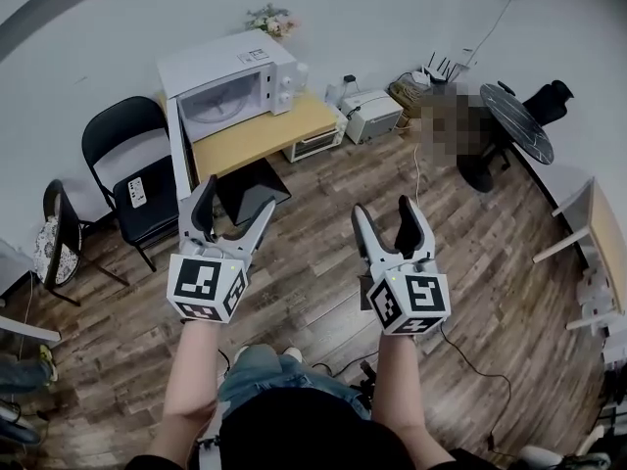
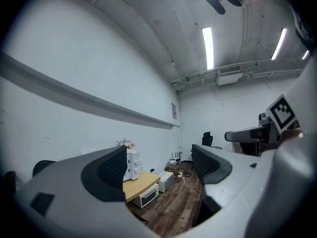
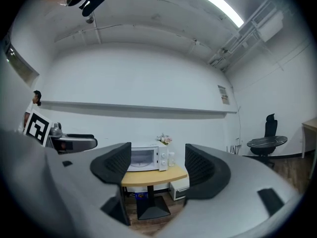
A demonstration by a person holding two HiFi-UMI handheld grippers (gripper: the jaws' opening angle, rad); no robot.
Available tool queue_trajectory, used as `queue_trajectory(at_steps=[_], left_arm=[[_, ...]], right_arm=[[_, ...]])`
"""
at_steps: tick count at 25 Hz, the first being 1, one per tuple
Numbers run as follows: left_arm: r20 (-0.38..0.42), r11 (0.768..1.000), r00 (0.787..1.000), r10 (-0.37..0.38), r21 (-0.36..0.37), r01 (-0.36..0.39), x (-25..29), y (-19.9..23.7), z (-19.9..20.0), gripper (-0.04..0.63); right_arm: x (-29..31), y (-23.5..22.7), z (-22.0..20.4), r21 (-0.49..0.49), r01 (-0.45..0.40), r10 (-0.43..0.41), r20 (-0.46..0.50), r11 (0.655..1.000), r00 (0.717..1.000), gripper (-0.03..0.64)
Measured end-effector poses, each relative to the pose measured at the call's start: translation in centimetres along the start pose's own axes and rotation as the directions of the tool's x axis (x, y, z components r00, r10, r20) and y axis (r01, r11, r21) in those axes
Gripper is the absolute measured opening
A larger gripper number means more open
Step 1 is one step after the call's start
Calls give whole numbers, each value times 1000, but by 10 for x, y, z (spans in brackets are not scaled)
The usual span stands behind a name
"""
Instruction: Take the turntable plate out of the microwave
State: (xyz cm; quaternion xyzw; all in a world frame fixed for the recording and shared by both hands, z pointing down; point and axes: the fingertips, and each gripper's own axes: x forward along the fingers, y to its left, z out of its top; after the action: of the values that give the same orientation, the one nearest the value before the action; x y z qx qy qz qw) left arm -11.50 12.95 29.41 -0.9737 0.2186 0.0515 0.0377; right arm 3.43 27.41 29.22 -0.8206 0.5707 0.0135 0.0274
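A white microwave (image 1: pixel 230 88) stands on a wooden table (image 1: pixel 260 135) against the far wall, its door shut; the turntable plate shows dimly through the door window (image 1: pixel 222 99). It also appears in the right gripper view as the microwave (image 3: pixel 144 158) between the jaws, far off. My left gripper (image 1: pixel 231 215) and right gripper (image 1: pixel 389 223) are held up side by side over the floor, well short of the table. Both are open and empty. In the left gripper view the microwave (image 2: pixel 132 163) is partly hidden by the left jaw.
A black folding chair (image 1: pixel 132 169) stands left of the table. A small toaster oven (image 1: pixel 313 145) and a white appliance (image 1: pixel 372 116) sit on the floor to its right. A round black table (image 1: pixel 516 123) and a wooden desk (image 1: pixel 602 228) are at the right. Cables cross the wooden floor (image 1: pixel 470 262).
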Motion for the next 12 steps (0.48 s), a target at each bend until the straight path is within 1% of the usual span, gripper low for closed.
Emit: queue_trajectory(at_steps=[6,12], left_arm=[[-11,1000,1000,-12,4,12,34,-3,-6,402],[-28,999,999,-16,-29,15,90,8,-23,400]], right_arm=[[22,-22,-6,10,10,-9,-20,1000,1000,347],[65,-44,-8,-27,14,-14,-31,1000,999,347]])
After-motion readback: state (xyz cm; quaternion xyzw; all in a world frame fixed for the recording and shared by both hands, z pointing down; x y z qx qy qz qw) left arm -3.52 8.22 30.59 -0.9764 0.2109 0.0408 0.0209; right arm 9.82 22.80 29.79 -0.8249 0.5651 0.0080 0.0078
